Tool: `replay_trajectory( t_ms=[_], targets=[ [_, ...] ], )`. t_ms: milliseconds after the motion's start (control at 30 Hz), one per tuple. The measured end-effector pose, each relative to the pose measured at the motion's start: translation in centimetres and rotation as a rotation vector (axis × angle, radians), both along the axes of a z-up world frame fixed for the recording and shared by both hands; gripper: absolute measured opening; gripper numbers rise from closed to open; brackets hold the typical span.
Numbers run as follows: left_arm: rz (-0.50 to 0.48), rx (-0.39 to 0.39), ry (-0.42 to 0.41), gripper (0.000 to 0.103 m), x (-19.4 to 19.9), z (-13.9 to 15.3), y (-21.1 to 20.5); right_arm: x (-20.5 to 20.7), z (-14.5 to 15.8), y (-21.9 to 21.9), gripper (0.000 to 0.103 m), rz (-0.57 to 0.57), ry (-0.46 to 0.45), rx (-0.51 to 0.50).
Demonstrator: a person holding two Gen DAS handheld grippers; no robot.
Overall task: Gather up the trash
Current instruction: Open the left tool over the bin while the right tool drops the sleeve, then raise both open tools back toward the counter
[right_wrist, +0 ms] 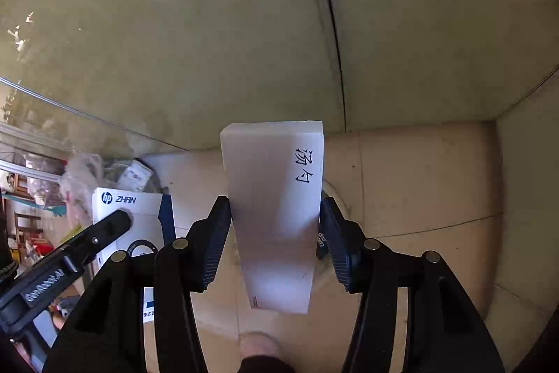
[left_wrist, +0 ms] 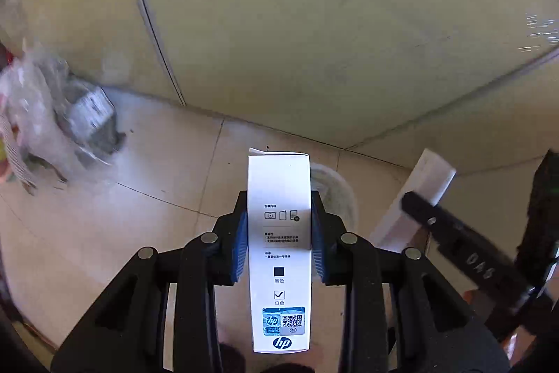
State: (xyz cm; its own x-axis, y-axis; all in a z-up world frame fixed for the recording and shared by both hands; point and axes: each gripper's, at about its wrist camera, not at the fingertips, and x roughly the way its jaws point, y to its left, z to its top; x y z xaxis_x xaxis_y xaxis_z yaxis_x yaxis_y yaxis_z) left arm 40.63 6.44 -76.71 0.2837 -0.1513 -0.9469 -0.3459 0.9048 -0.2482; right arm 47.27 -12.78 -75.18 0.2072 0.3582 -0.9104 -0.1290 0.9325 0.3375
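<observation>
My left gripper is shut on a narrow white HP box, its blue pads pressing both long sides. The box stands upright over the tiled floor. My right gripper is shut on a plain white box with handwritten black characters on its side. In the left wrist view the white box shows at the right with a black finger across it. The right wrist view shows the HP box at the left with a left-gripper finger on it.
A clear plastic bag stuffed with wrappers lies on the floor at the left wall, also seen as a bag in the right wrist view. A round whitish rim shows under the boxes. Yellowish walls meet in a corner ahead.
</observation>
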Motion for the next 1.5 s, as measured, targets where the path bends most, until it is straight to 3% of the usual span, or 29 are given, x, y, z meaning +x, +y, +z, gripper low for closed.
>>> replay_trajectory(
  t_ms=[200, 467, 600, 767, 1000, 1267, 1500],
  targets=[
    [0.038, -0.045, 0.016, 0.031, 0.3, -5.9, -0.5, -1.2, -5.3, 1.4, 0.049, 0.041, 0.034, -0.023],
    [-0.048, -0.074, 0.057, 0.031, 0.9, -8.3, -3.7, -0.8, -4.6, 0.8, 0.05, 0.088, 0.1, -0.047],
    [-0.066, -0.055, 0.102, 0.031, 0.8, -8.0, -4.2, -0.3, -3.2, -0.6, 0.05, 0.09, 0.118, -0.04],
    [-0.059, -0.03, 0.112, 0.031, 0.2, -4.6, -3.6, -0.3, -0.8, -1.5, 0.05, 0.103, 0.128, -0.05],
    [-0.09, 0.054, 0.081, 0.031, -1.1, 5.1, -2.8, -1.5, 7.2, -0.9, 0.05, 0.113, 0.11, -0.038],
    [-0.131, 0.1, -0.011, 0.031, -3.2, 21.8, -2.2, -3.6, 24.3, -0.9, 0.05, 0.104, -0.025, -0.037],
    [-0.183, 0.123, -0.146, 0.034, -5.4, 37.3, -1.1, -6.1, 39.2, -1.7, 0.05, 0.038, -0.177, -0.018]
  ],
)
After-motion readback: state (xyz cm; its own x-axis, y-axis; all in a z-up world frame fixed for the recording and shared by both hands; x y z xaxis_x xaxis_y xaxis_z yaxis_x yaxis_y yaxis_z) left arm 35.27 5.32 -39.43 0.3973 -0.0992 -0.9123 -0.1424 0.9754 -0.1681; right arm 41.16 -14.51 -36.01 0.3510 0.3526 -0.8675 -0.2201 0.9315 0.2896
